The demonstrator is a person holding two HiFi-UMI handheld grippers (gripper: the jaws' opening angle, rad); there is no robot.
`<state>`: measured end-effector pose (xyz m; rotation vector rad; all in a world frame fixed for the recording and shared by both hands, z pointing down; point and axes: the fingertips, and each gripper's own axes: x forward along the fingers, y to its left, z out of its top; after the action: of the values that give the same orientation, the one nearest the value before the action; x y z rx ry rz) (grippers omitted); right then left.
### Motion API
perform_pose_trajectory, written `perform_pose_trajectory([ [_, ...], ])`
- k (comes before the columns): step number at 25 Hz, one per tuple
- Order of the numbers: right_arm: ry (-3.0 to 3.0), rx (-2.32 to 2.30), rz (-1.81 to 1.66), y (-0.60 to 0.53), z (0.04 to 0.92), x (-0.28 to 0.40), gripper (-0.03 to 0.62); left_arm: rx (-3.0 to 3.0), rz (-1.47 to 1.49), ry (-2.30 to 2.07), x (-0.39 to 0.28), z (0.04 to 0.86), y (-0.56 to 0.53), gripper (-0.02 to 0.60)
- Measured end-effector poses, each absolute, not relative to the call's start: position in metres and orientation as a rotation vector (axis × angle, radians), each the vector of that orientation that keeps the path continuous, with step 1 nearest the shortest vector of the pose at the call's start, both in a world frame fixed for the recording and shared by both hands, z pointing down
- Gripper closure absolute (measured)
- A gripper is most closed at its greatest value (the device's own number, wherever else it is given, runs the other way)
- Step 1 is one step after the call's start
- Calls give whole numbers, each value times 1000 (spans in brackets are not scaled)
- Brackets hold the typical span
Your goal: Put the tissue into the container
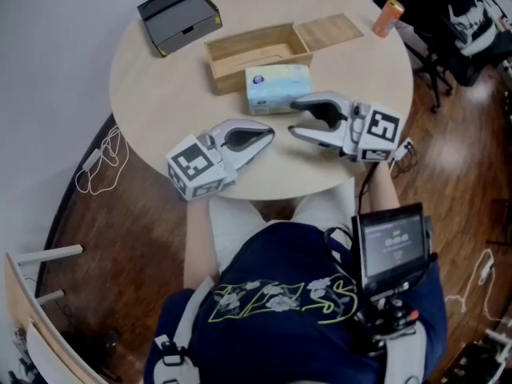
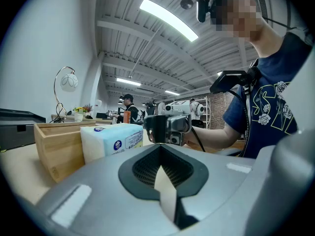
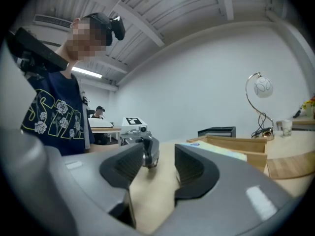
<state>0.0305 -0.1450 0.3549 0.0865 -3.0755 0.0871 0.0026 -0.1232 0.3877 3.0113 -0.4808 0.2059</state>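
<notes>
On the tabletop (image 1: 160, 94), just in front of the open wooden box (image 1: 256, 53): tissue pack (image 1: 277, 87), lying flat, not inside yet. Sits between the box's near wall and the two tools. Right tool (image 1: 293, 117) released, jaws apart with nothing between, tips near the pack's right end. Left tool (image 1: 270, 134) clenched on nothing, pointing toward the right one. Lid (image 1: 326, 32) off, lying beside the box.

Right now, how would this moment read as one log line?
left gripper shut, empty | right gripper open, empty | tissue pack on table beside wooden box
</notes>
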Motion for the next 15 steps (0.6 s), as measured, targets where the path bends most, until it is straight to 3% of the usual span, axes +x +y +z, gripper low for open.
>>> perform_pose_trajectory([
  [5, -3084, 65, -157, -159, 316, 31, 182, 3007, 206, -486, 3, 388, -124, 578],
  [8, -3125, 60, -188, -181, 299, 32, 74, 3011, 199, -480, 3, 388, -124, 578],
  [15, -3106, 32, -28, -239, 333, 36, 51, 3007, 207, -481, 5, 384, -122, 578],
])
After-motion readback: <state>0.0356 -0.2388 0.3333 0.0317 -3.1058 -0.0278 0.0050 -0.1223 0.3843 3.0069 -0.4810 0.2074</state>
